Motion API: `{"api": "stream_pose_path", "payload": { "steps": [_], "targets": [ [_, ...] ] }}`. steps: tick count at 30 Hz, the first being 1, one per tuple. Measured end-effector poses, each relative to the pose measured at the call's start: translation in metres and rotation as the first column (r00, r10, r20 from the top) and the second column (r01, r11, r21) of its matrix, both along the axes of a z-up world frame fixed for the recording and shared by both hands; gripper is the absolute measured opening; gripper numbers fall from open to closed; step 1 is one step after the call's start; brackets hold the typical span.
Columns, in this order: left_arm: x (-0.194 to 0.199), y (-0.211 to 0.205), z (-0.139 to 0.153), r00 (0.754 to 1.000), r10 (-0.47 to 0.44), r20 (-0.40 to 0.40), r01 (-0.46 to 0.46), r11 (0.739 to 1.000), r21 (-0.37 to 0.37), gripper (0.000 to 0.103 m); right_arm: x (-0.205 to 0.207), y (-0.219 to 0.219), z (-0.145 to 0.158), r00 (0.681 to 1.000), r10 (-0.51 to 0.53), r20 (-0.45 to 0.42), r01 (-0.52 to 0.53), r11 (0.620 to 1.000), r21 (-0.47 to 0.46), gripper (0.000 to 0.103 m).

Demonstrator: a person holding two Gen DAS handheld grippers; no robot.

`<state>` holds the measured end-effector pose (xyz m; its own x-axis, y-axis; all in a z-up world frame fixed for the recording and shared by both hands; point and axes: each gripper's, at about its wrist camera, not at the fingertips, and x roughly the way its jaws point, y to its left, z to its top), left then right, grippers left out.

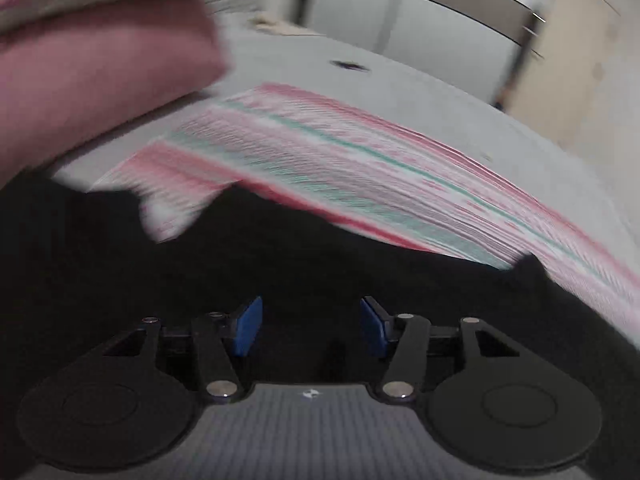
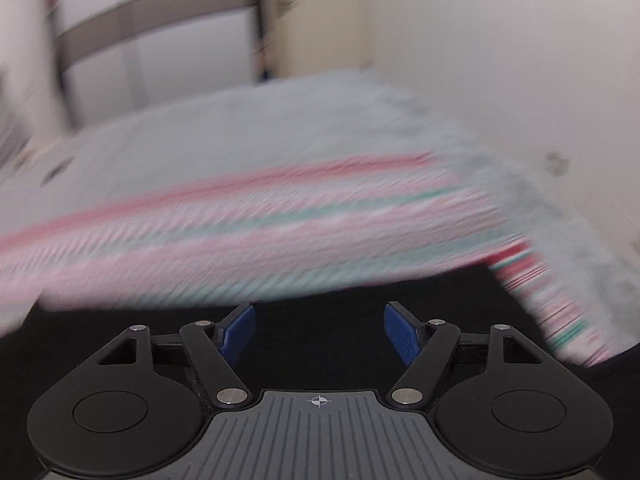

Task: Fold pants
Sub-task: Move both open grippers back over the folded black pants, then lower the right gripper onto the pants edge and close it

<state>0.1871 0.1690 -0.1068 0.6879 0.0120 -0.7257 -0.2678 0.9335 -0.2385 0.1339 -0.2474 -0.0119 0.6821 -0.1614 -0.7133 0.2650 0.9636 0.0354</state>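
The pants [image 1: 280, 248] are black and lie on the near part of the bed, spread under both claws, over a striped pink, white and green blanket [image 1: 360, 168] that runs across the pale sheet [image 1: 400, 80]. The left gripper [image 1: 311, 326] hangs just above the dark cloth with its blue pads [image 1: 248, 326] set well apart and nothing between them. The right gripper [image 2: 319, 334] is likewise wide open and empty, over black cloth whose right edge meets the blanket near the bed's right side. A pink sleeve [image 1: 100, 80] fills the far left of the left view. Both pictures are smeared, so folds, seams and the waistband cannot be made out, nor whether the pants are already folded once. The step in hand looks like reaching for a grip on the cloth. To do it well, each claw should come down on an edge or corner of the pants, not the middle, and pinch only the black layer, leaving the blanket below alone. The two grips should sit on matching points, so the fold lifts level and the edges meet. Lift low and carry the cloth over slowly, since it is limp and will sag or drag the blanket.
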Motion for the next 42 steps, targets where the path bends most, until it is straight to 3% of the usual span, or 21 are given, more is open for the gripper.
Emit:
{"api": "stream_pose_path", "payload": {
  "steps": [3, 9, 14, 18, 26, 31, 34, 37, 42],
  "targets": [
    [-0.007, 0.024, -0.001, 1.000, 0.014, -0.007, -0.014, 0.995, -0.097, 0.076, 0.001, 0.056, -0.027, 0.988, 0.135, -0.070, -0.135, 0.991, 0.005, 0.072],
    [-0.024, 0.044, -0.001, 1.000, -0.012, -0.007, 0.011, 0.988, -0.151, 0.071, 0.019, 0.105, -0.077, 0.930, 0.289, -0.226, -0.291, 0.956, 0.024, 0.072],
    [-0.031, 0.036, -0.006, 0.998, -0.063, 0.002, 0.063, 0.996, -0.060, 0.065, 0.026, 0.102, -0.090, 0.916, 0.315, -0.250, -0.319, 0.947, 0.028, 0.076],
    [-0.038, 0.028, -0.009, 0.998, -0.055, -0.021, 0.055, 0.998, 0.035, 0.051, 0.023, 0.098, -0.093, 0.900, 0.348, -0.261, -0.354, 0.935, 0.024, 0.076],
    [-0.042, 0.002, -0.013, 0.995, -0.079, -0.056, 0.088, 0.976, 0.200, 0.051, 0.010, 0.080, -0.094, 0.908, 0.336, -0.252, -0.330, 0.942, 0.067, 0.077],
    [-0.044, -0.013, -0.019, 0.990, -0.112, -0.091, 0.126, 0.977, 0.171, 0.051, 0.009, 0.079, -0.093, 0.906, 0.337, -0.257, -0.330, 0.941, 0.070, 0.077],
    [-0.048, -0.035, -0.013, 0.974, -0.222, -0.031, 0.224, 0.950, 0.218, 0.052, 0.008, 0.065, -0.088, 0.931, 0.282, -0.232, -0.272, 0.959, 0.077, 0.077],
    [-0.044, -0.046, -0.017, 0.962, -0.269, -0.047, 0.273, 0.942, 0.195, 0.052, 0.011, 0.056, -0.088, 0.945, 0.238, -0.226, -0.225, 0.971, 0.080, 0.077],
    [-0.037, -0.039, -0.027, 0.960, -0.267, -0.082, 0.277, 0.949, 0.148, 0.052, 0.009, 0.063, -0.094, 0.927, 0.276, -0.256, -0.274, 0.961, 0.046, 0.078]
  ]
}}
